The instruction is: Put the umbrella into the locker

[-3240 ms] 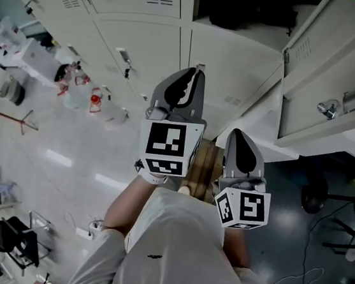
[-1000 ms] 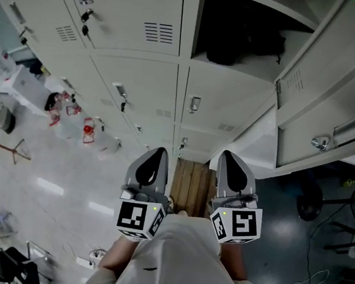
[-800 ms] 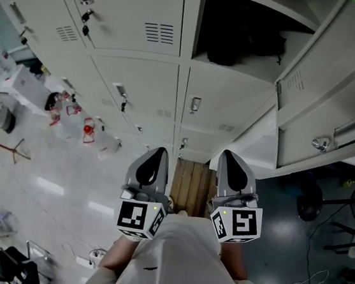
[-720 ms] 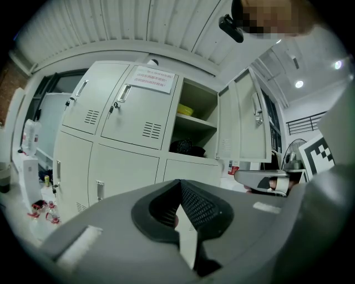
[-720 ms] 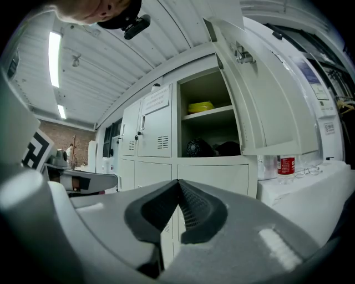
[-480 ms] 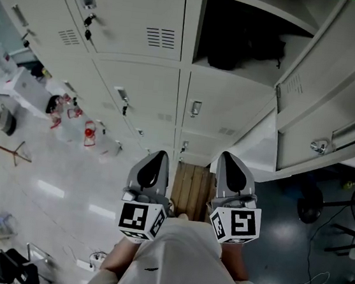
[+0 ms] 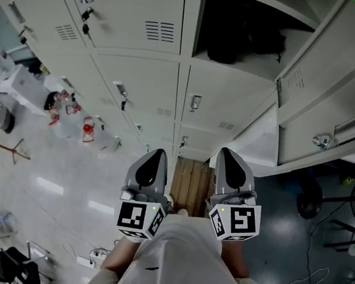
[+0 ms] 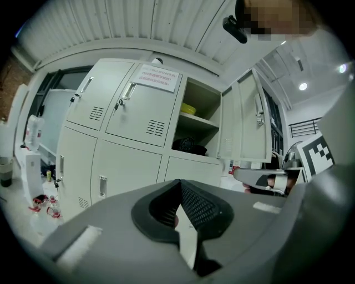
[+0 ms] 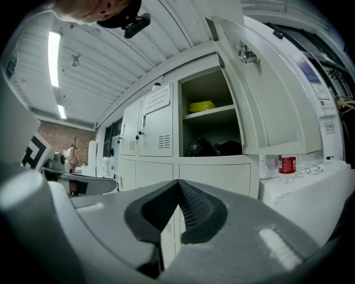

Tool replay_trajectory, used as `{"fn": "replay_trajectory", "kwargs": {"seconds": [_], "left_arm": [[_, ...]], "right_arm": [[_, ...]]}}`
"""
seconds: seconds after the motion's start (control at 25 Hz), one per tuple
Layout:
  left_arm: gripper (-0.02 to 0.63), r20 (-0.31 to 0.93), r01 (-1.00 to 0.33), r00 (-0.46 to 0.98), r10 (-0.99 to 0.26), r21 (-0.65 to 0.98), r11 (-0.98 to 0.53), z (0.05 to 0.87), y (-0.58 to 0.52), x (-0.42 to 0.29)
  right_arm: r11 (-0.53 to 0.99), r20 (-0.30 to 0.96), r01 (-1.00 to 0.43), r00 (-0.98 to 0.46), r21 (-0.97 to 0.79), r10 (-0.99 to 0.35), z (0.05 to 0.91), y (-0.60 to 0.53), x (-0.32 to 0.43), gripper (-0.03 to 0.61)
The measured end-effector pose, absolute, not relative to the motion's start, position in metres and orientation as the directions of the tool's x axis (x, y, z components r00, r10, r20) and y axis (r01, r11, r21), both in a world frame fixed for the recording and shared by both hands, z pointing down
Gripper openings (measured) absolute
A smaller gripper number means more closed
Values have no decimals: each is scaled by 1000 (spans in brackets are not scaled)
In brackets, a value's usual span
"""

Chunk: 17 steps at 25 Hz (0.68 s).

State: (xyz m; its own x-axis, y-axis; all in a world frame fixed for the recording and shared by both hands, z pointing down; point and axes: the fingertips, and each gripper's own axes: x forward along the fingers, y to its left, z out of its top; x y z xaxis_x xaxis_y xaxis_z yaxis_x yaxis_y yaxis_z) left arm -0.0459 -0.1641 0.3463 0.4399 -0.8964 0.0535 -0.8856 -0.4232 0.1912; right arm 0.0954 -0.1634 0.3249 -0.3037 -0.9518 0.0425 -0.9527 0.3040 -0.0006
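A dark bundle [image 7: 237,46] lies on the lower shelf of the open locker [image 7: 208,20]; it may be the folded umbrella, but I cannot tell for sure. It shows too in the left gripper view as a dark bundle [image 8: 188,147] and in the right gripper view [image 9: 201,147]. My left gripper [image 7: 158,156] and right gripper [image 7: 227,154] hang side by side close to my body, well short of the locker. Both are shut with nothing between the jaws, as the left gripper [image 8: 178,183] and right gripper [image 9: 177,183] show in their own views.
The locker door [image 7: 333,80] stands swung open at the right. A yellow object [image 9: 202,105] sits on the upper shelf. Closed lockers [image 7: 136,11] fill the left. A wooden platform [image 7: 192,182] lies on the floor below the grippers. Bottles [image 7: 88,130] stand at the left.
Since the earliest frame both grippers have dropped back toward my body, the left one most. Over the last second nothing has visibly moved.
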Motion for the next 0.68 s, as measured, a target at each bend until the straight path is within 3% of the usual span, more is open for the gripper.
{"fn": "replay_trajectory", "kwargs": {"seconds": [0.68], "left_arm": [[17, 43, -874, 462, -886, 189, -447, 345, -169, -40]], "right_arm": [[313, 52, -950, -312, 2, -949, 327, -164, 88, -8]]}}
